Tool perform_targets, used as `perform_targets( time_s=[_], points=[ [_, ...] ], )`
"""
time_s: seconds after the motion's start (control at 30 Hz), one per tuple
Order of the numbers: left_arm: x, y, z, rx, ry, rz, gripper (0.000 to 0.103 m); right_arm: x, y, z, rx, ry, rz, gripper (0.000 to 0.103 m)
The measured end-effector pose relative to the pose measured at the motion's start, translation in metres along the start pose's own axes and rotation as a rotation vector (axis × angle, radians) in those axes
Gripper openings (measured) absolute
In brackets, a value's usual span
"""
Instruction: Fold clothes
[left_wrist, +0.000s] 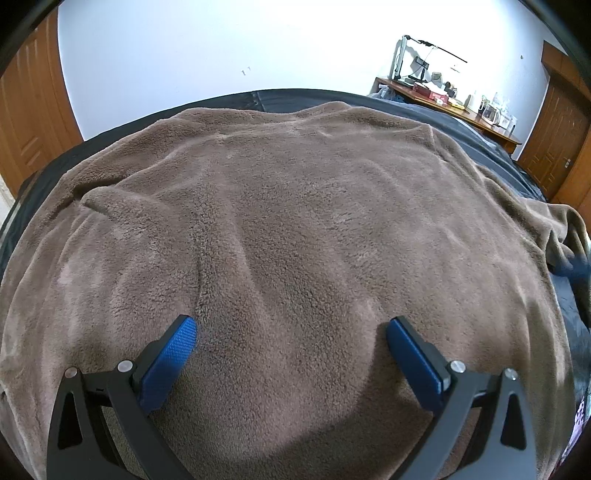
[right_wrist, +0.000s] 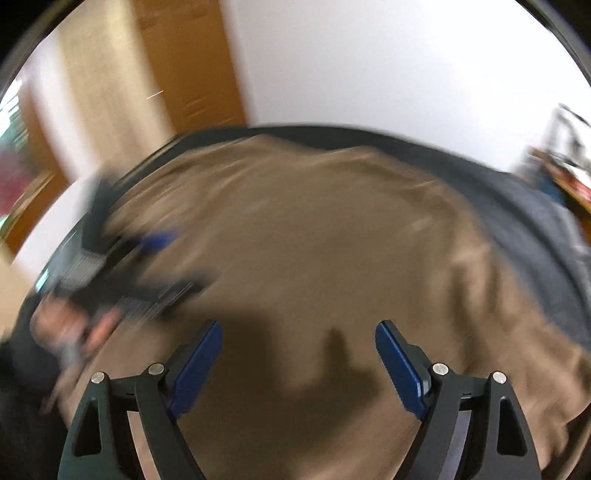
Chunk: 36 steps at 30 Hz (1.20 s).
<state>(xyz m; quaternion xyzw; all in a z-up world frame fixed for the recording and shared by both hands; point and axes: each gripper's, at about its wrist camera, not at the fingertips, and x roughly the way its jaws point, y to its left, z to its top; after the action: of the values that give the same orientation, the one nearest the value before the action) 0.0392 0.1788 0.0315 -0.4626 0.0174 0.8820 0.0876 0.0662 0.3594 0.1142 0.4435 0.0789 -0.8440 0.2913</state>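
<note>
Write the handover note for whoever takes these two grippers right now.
Left gripper: open, empty, over the near part of the brown fleece.
Right gripper: open, empty, also above the fleece; its view is blurred.
Fleece: spread over the dark bed, wrinkled, its right edge bunched.
Done: no fold visible.
Left: smooth it, grip an edge, make all the folds.

We are looking down steeply from the left wrist camera, close over a brown fleece garment (left_wrist: 295, 229) spread on a dark-covered bed (left_wrist: 480, 122), facing a white wall (left_wrist: 221, 48). From the right wrist camera we are getting a blurred, tilted look — also close — sharing that same fleece (right_wrist: 332, 240), bed and wall.
</note>
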Motion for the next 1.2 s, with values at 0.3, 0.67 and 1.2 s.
perform_targets(
  time_s=[0.3, 0.67, 1.2],
  points=[
    [-0.005, 0.006, 0.0, -0.015, 0.031, 0.007, 0.103, -0.003, 0.074, -0.102, -0.289, 0.118, -0.015, 0.088],
    [-0.046, 0.065, -0.046, -0.058, 0.036, 0.097, 0.103, -0.019, 0.051, -0.125, -0.239, 0.022, -0.002, 0.097],
    [-0.048, 0.031, -0.029, -0.06, 0.017, 0.047, 0.103, -0.037, 0.055, -0.133, -0.084, -0.101, -0.117, 0.101]
  ],
)
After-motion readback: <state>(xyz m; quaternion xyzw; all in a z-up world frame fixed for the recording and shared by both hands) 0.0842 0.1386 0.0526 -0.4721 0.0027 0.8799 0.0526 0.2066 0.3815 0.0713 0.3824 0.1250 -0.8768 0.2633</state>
